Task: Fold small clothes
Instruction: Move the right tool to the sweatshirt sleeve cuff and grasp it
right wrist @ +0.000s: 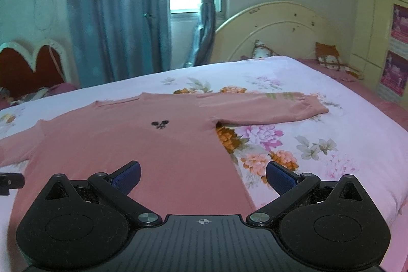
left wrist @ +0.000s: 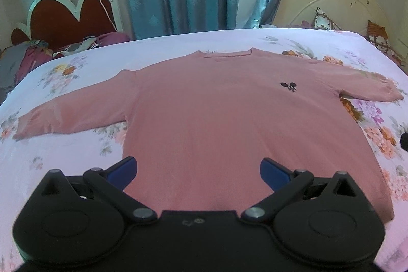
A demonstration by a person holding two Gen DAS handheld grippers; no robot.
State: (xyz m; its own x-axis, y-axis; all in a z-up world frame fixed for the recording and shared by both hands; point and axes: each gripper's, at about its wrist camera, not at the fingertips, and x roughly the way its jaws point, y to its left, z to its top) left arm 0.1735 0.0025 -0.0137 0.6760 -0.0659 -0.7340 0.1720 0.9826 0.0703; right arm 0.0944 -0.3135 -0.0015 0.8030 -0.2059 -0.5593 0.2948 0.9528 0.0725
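On floral-print white bedsheet (left wrist: pixel 76 157): pink long-sleeved knit sweater (left wrist: pixel 216 114), flat, sleeves outspread. Left gripper (left wrist: pixel 198 170) and right gripper (right wrist: pixel 203 173): jaws wide apart, empty, above hem.

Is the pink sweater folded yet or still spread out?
Spread out: the pink sweater lies flat on the bed, both sleeves extended sideways.

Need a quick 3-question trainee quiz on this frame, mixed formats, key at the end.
1. True or false: the pink sweater lies flat with both sleeves spread out.
2. The left gripper is: A) shut on the hem B) open, holding nothing C) out of view.
3. Fill in: the sweater rests on a floral ____.

Key: 1 true. 2 B; the right gripper is open too. 3 bedsheet.
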